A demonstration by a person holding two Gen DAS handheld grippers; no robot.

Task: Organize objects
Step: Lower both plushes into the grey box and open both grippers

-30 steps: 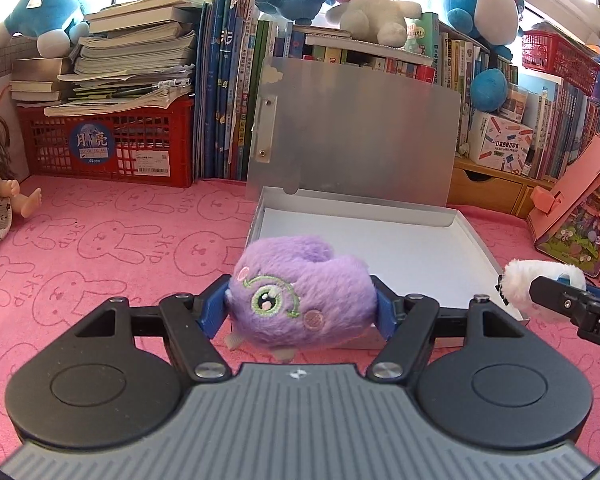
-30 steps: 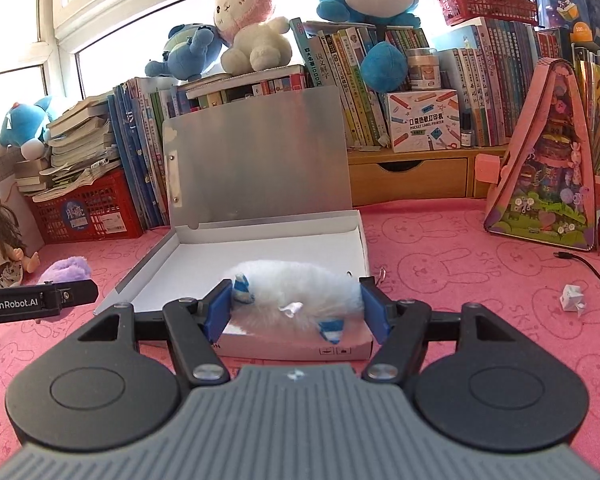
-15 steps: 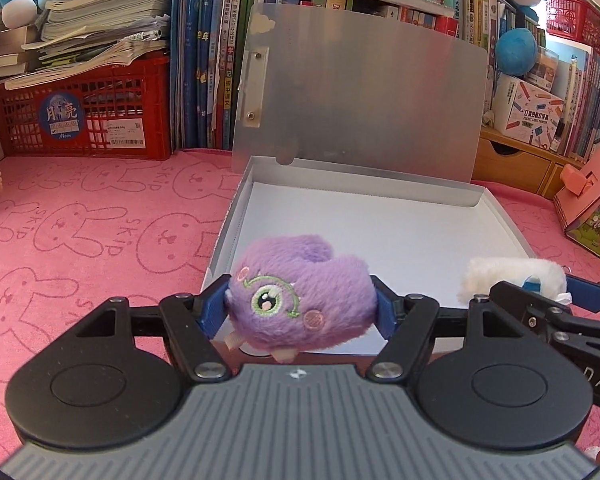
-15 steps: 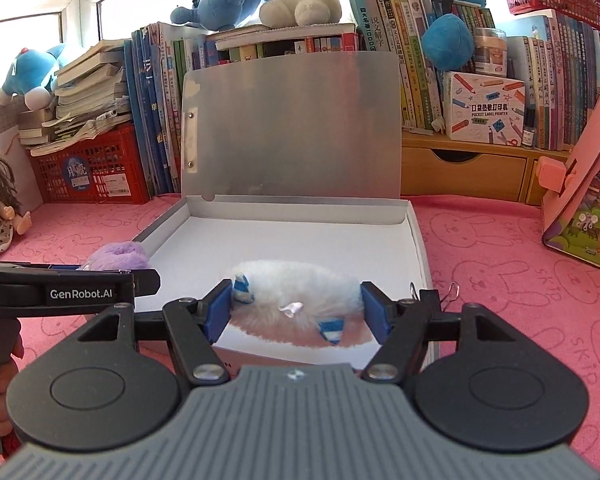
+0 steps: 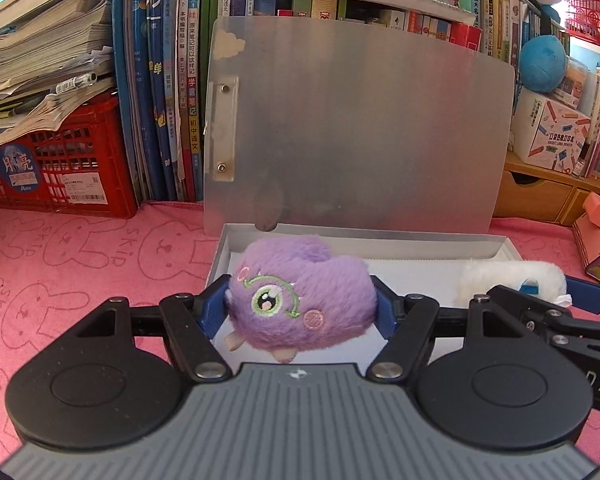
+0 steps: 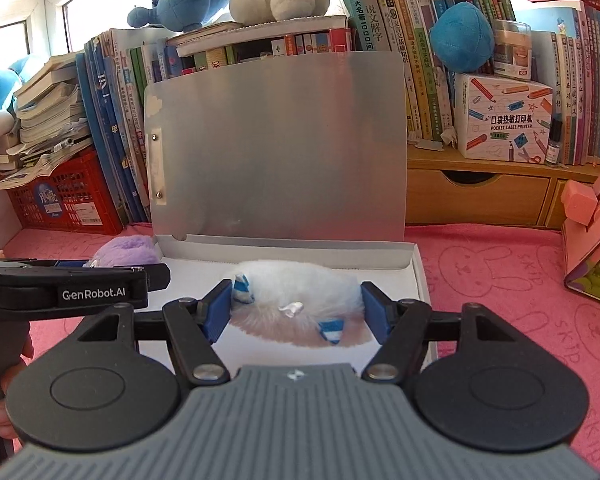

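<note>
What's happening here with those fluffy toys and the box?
A person is tidying up with a hand-held gripper in each hand. The left gripper is clamped on a purple plush toy, and the right gripper is clamped on a white plush toy. Both toys are held over the open white box, whose silver lid stands upright at the back. Neither toy has been let go yet.

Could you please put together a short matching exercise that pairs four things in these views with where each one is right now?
1. purple plush toy
2. white plush toy
3. silver lid
4. red crate

A. standing open behind the box
B. under stacked books
C. in the right gripper
D. in the left gripper

Pairs: 1-D, 2-C, 3-A, 4-B
</note>
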